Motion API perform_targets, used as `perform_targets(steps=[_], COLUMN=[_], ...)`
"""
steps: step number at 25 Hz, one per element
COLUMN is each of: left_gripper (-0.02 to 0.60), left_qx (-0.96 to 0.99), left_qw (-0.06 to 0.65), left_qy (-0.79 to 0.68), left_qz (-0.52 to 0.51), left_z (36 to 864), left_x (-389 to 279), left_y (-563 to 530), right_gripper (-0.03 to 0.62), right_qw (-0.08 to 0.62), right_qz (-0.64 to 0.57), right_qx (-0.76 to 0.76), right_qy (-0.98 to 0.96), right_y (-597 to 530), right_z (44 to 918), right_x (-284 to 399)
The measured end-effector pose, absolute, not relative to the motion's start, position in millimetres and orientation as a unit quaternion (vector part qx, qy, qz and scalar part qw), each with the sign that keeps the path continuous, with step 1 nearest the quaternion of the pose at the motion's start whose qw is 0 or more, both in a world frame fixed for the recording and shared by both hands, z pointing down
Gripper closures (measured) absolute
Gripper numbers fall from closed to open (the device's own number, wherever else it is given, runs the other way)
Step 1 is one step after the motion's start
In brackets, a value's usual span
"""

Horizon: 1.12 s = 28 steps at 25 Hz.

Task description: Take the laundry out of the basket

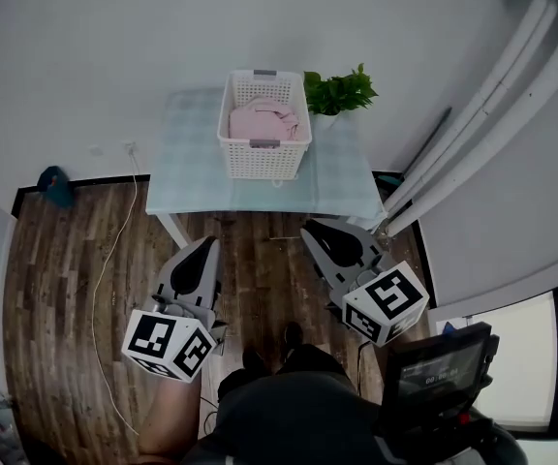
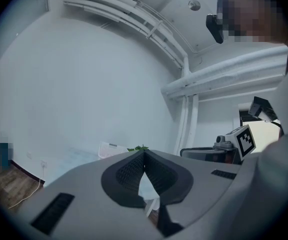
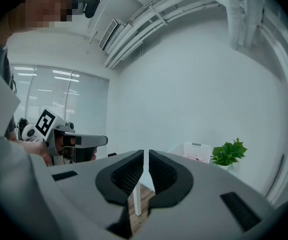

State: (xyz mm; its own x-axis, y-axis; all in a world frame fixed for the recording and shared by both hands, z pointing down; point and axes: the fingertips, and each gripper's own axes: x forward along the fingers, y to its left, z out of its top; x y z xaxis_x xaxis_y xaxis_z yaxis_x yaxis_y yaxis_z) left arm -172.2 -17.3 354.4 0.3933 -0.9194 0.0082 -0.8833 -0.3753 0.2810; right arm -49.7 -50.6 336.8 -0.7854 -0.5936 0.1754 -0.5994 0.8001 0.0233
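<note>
Two grippers, both with jaws together and nothing held. We read the left gripper [image 2: 144, 154] in its own view: pad tips touch, and a small gap lower down shows only pale table surface behind. The right gripper [image 3: 146, 154] in its own view has its pads parallel with a hairline slit between them, empty. A white table leg [image 3: 136, 201] shows through the lower gap.

In the head view we see both grippers held low over the wooden floor [image 1: 66, 260], side by side but apart, noses aimed at the table [image 1: 197, 177]. Neither touches the table, and both are well short of the basket [image 1: 264, 158]. Each one carries a marker cube at its rear end, the left cube [image 1: 168, 345] and the right cube [image 1: 386, 301].

The basket is white, slatted and upright. It sits on the pale tabletop, right of centre toward the far edge, close to the white wall. The laundry [image 1: 263, 119], a pink bunched piece, lies inside it below the rim. We see nothing lifted out.

A green plant [image 1: 337, 92] stands on the table just beside the basket's far right corner. We cannot tell if the leaves touch the rim.

Further out, a white cable [image 1: 114, 250] trails down the floor on the left. A blue object [image 1: 54, 184] sits at the wall base, too small for us to identify. White pipes [image 1: 492, 114] run along the right side. A dark screen [image 1: 439, 366] is at lower right, beside the person's dark clothing [image 1: 289, 415].
</note>
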Motion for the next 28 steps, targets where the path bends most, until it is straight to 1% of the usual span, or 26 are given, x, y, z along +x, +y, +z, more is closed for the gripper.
perform_targets(steps=[8,13,18,24,28], left_gripper=[0.58,0.58,0.58,0.58,0.58], left_qx=[0.825,0.816,0.815,0.814,0.809], left_qw=[0.132,0.122,0.105,0.099,0.096], left_qy=[-0.546,-0.564,-0.569,-0.571,-0.58], left_qz=[-0.063,-0.048,-0.036,-0.025,-0.012], left_z=[362.4,351.8,341.1,333.1,333.8], left_x=[-169.5,-173.0,-159.0,-140.2,-133.7], left_y=[-63.6,-103.0,-155.1,-208.8,-237.8], right_gripper=[0.571,0.571,0.571,0.571,0.571], right_qw=[0.074,0.059,0.037,0.06,0.05], right_qz=[0.027,0.023,0.011,0.01,0.014], right_qx=[0.323,0.316,0.315,0.299,0.291], right_qy=[-0.943,-0.946,-0.948,-0.952,-0.955], right_y=[-101.8,-141.9,-193.8,-248.2,-277.4], right_z=[339.3,332.2,320.1,325.0,325.7], right_x=[-47.4,-46.2,-28.6,-13.5,-3.8])
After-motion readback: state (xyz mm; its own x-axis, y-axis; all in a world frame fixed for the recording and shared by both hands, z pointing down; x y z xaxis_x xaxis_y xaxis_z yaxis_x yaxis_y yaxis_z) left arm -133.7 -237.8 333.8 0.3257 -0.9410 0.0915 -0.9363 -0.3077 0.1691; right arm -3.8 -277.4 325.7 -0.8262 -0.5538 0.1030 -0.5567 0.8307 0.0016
